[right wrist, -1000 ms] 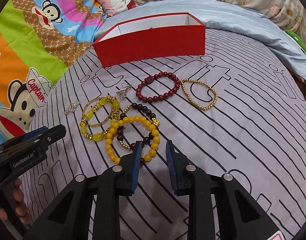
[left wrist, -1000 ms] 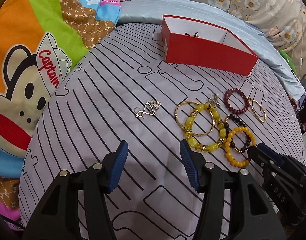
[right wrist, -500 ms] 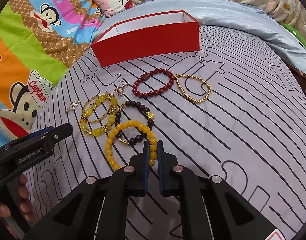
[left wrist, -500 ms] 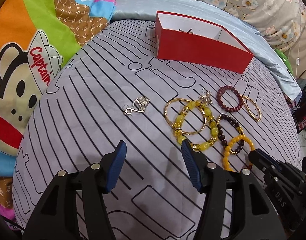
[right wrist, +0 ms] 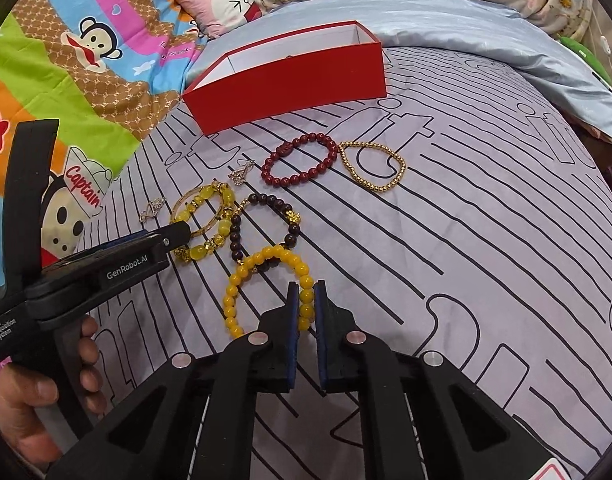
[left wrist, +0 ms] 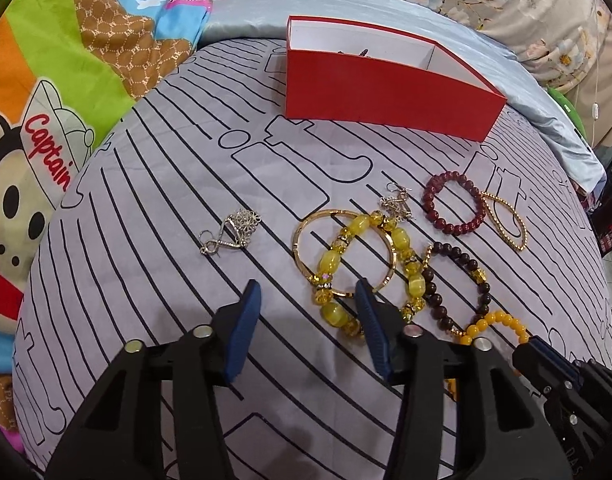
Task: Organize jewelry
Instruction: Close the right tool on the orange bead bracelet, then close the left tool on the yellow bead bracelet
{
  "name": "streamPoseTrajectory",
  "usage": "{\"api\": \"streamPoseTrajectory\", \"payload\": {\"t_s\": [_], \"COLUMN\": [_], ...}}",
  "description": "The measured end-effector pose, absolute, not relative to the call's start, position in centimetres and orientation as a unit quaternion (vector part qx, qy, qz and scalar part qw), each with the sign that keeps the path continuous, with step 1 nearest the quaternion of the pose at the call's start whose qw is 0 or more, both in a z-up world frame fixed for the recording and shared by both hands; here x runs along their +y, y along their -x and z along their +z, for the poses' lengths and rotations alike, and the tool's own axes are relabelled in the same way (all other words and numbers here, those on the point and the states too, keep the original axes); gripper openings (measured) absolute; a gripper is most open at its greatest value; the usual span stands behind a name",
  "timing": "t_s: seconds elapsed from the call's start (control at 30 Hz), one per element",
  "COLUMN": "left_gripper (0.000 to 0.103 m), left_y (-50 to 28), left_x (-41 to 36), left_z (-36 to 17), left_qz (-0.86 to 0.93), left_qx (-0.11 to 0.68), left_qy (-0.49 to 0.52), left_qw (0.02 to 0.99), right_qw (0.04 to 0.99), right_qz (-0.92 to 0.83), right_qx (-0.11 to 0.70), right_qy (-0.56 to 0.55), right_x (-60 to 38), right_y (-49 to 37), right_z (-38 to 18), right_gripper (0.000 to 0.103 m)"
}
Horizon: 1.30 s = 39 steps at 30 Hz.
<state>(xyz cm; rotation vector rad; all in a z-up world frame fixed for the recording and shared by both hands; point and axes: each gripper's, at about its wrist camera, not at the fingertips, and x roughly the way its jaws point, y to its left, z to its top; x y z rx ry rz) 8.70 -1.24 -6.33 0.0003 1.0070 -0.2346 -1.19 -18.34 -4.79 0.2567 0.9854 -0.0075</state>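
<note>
My right gripper [right wrist: 306, 300] is shut on the yellow bead bracelet [right wrist: 242, 276], which also shows in the left wrist view [left wrist: 502, 320], low over the striped sheet. My left gripper [left wrist: 308, 300] is open just in front of the gold bangle [left wrist: 306, 232] and the chunky yellow stone bracelet [left wrist: 334, 312]; its right finger covers part of them. A dark brown bracelet [right wrist: 262, 220], a red bead bracelet [right wrist: 298, 160], a gold bead bracelet [right wrist: 374, 168], earrings [left wrist: 396, 204] and a silver pendant [left wrist: 230, 232] lie loose. The red box [left wrist: 386, 92] stands open behind, a small item inside.
The jewelry lies on a grey striped bed sheet [right wrist: 486, 240]. A colourful cartoon blanket [left wrist: 46, 100] lies at the left, and a light blue cover [right wrist: 466, 28] and floral fabric lie behind the box. My left gripper's body [right wrist: 106, 272] crosses the left of the right wrist view.
My right gripper has closed on the yellow bead bracelet and pulled it a little toward me. My left gripper has moved forward and right, up to the gold bangle and yellow stone bracelet.
</note>
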Motion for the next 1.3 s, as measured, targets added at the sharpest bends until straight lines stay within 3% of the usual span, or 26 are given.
{"api": "streamPoseTrajectory", "payload": {"t_s": [0.2, 0.27, 1.3], "left_gripper": [0.012, 0.008, 0.008], "left_y": [-8.6, -8.5, -4.8], "left_x": [-1.5, -1.7, -1.2], "left_z": [-6.3, -6.2, 2.1], "left_qz": [-0.132, -0.137, -0.204], "left_qx": [0.480, 0.481, 0.437], "left_qy": [0.000, 0.000, 0.038], "left_qw": [0.867, 0.866, 0.875], "right_qw": [0.872, 0.873, 0.907], "right_qz": [-0.001, 0.000, 0.026], "right_qx": [0.473, 0.472, 0.402], "right_qy": [-0.126, -0.125, -0.125], "right_x": [-18.2, -18.2, -17.4], "right_y": [1.1, 1.1, 1.4], "right_z": [-5.0, -4.9, 2.2], "right_gripper": [0.007, 0.007, 0.007]}}
